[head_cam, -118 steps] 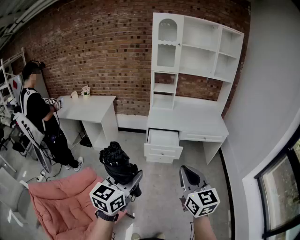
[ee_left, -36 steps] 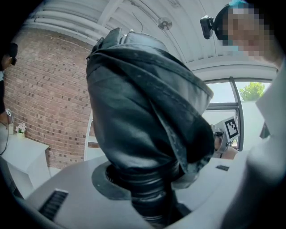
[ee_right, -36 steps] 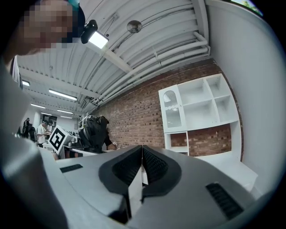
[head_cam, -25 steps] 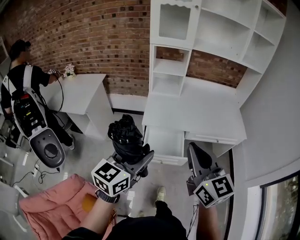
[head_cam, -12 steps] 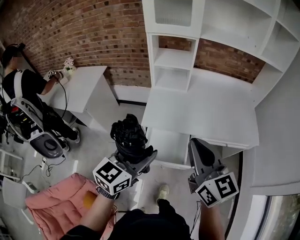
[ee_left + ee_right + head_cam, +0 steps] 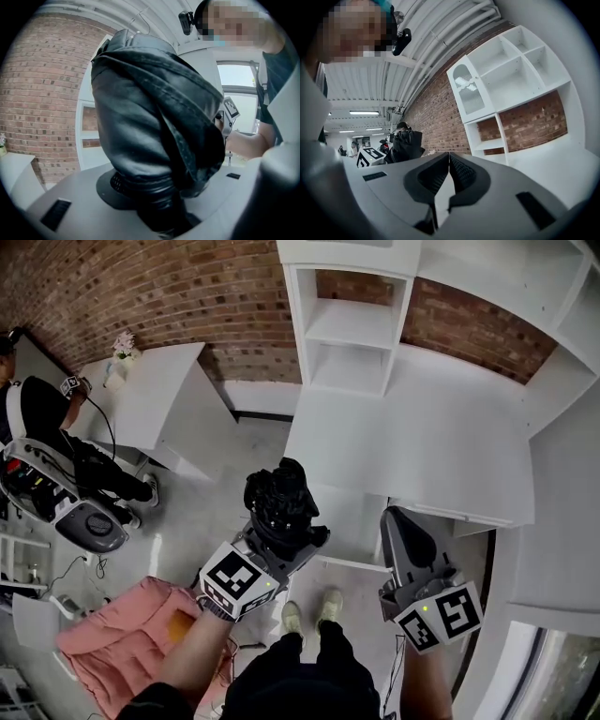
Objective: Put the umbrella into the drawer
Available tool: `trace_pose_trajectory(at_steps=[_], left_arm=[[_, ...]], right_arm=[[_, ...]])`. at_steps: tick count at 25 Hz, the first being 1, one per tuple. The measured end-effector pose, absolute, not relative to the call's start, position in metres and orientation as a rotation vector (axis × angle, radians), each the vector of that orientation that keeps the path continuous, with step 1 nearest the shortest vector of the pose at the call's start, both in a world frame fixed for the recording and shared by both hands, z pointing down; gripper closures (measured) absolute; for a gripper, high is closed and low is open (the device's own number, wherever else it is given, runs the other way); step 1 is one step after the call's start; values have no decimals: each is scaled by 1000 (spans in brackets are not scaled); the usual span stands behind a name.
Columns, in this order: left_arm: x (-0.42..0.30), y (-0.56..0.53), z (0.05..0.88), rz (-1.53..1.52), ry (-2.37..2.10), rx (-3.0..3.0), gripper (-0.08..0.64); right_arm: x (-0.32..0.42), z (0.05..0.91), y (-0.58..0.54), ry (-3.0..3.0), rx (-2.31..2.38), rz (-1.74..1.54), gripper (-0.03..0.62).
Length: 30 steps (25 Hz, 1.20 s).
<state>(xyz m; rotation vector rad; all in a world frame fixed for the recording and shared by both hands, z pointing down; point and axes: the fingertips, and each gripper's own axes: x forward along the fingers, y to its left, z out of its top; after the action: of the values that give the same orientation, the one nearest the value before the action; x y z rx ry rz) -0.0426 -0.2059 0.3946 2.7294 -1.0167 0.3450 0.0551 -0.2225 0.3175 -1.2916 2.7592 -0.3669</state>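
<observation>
A black folded umbrella (image 6: 281,501) stands upright in my left gripper (image 6: 283,547), which is shut on its lower end. In the left gripper view the umbrella (image 6: 150,112) fills the frame, its ribbed base sitting between the jaws of the left gripper (image 6: 157,197). It hangs over the left front part of the open white drawer (image 6: 361,526) under the white desk (image 6: 412,446). To the right, my right gripper (image 6: 396,519) is shut with nothing in it and points at the desk's front edge. The right gripper (image 6: 449,158) shows its pads meeting, and the umbrella (image 6: 405,144) lies off to its left.
White shelves (image 6: 347,334) rise behind the desk against a brick wall (image 6: 141,287). A second white table (image 6: 155,409) stands at the left, with a person (image 6: 42,418) and wheeled gear (image 6: 84,521) beside it. A pink cushion (image 6: 112,638) lies on the floor at the lower left.
I have come closer to the desk. Both grippers moved forward and down, and the umbrella went from left of the drawer to over its front.
</observation>
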Motion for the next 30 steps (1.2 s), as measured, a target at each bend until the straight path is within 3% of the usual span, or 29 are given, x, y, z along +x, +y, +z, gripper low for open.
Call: trace_pose_trajectory(at_steps=[30], left_arm=[[4, -262, 634, 846, -589, 2770, 357]], right_arm=[[102, 486, -272, 2695, -1535, -530, 589]])
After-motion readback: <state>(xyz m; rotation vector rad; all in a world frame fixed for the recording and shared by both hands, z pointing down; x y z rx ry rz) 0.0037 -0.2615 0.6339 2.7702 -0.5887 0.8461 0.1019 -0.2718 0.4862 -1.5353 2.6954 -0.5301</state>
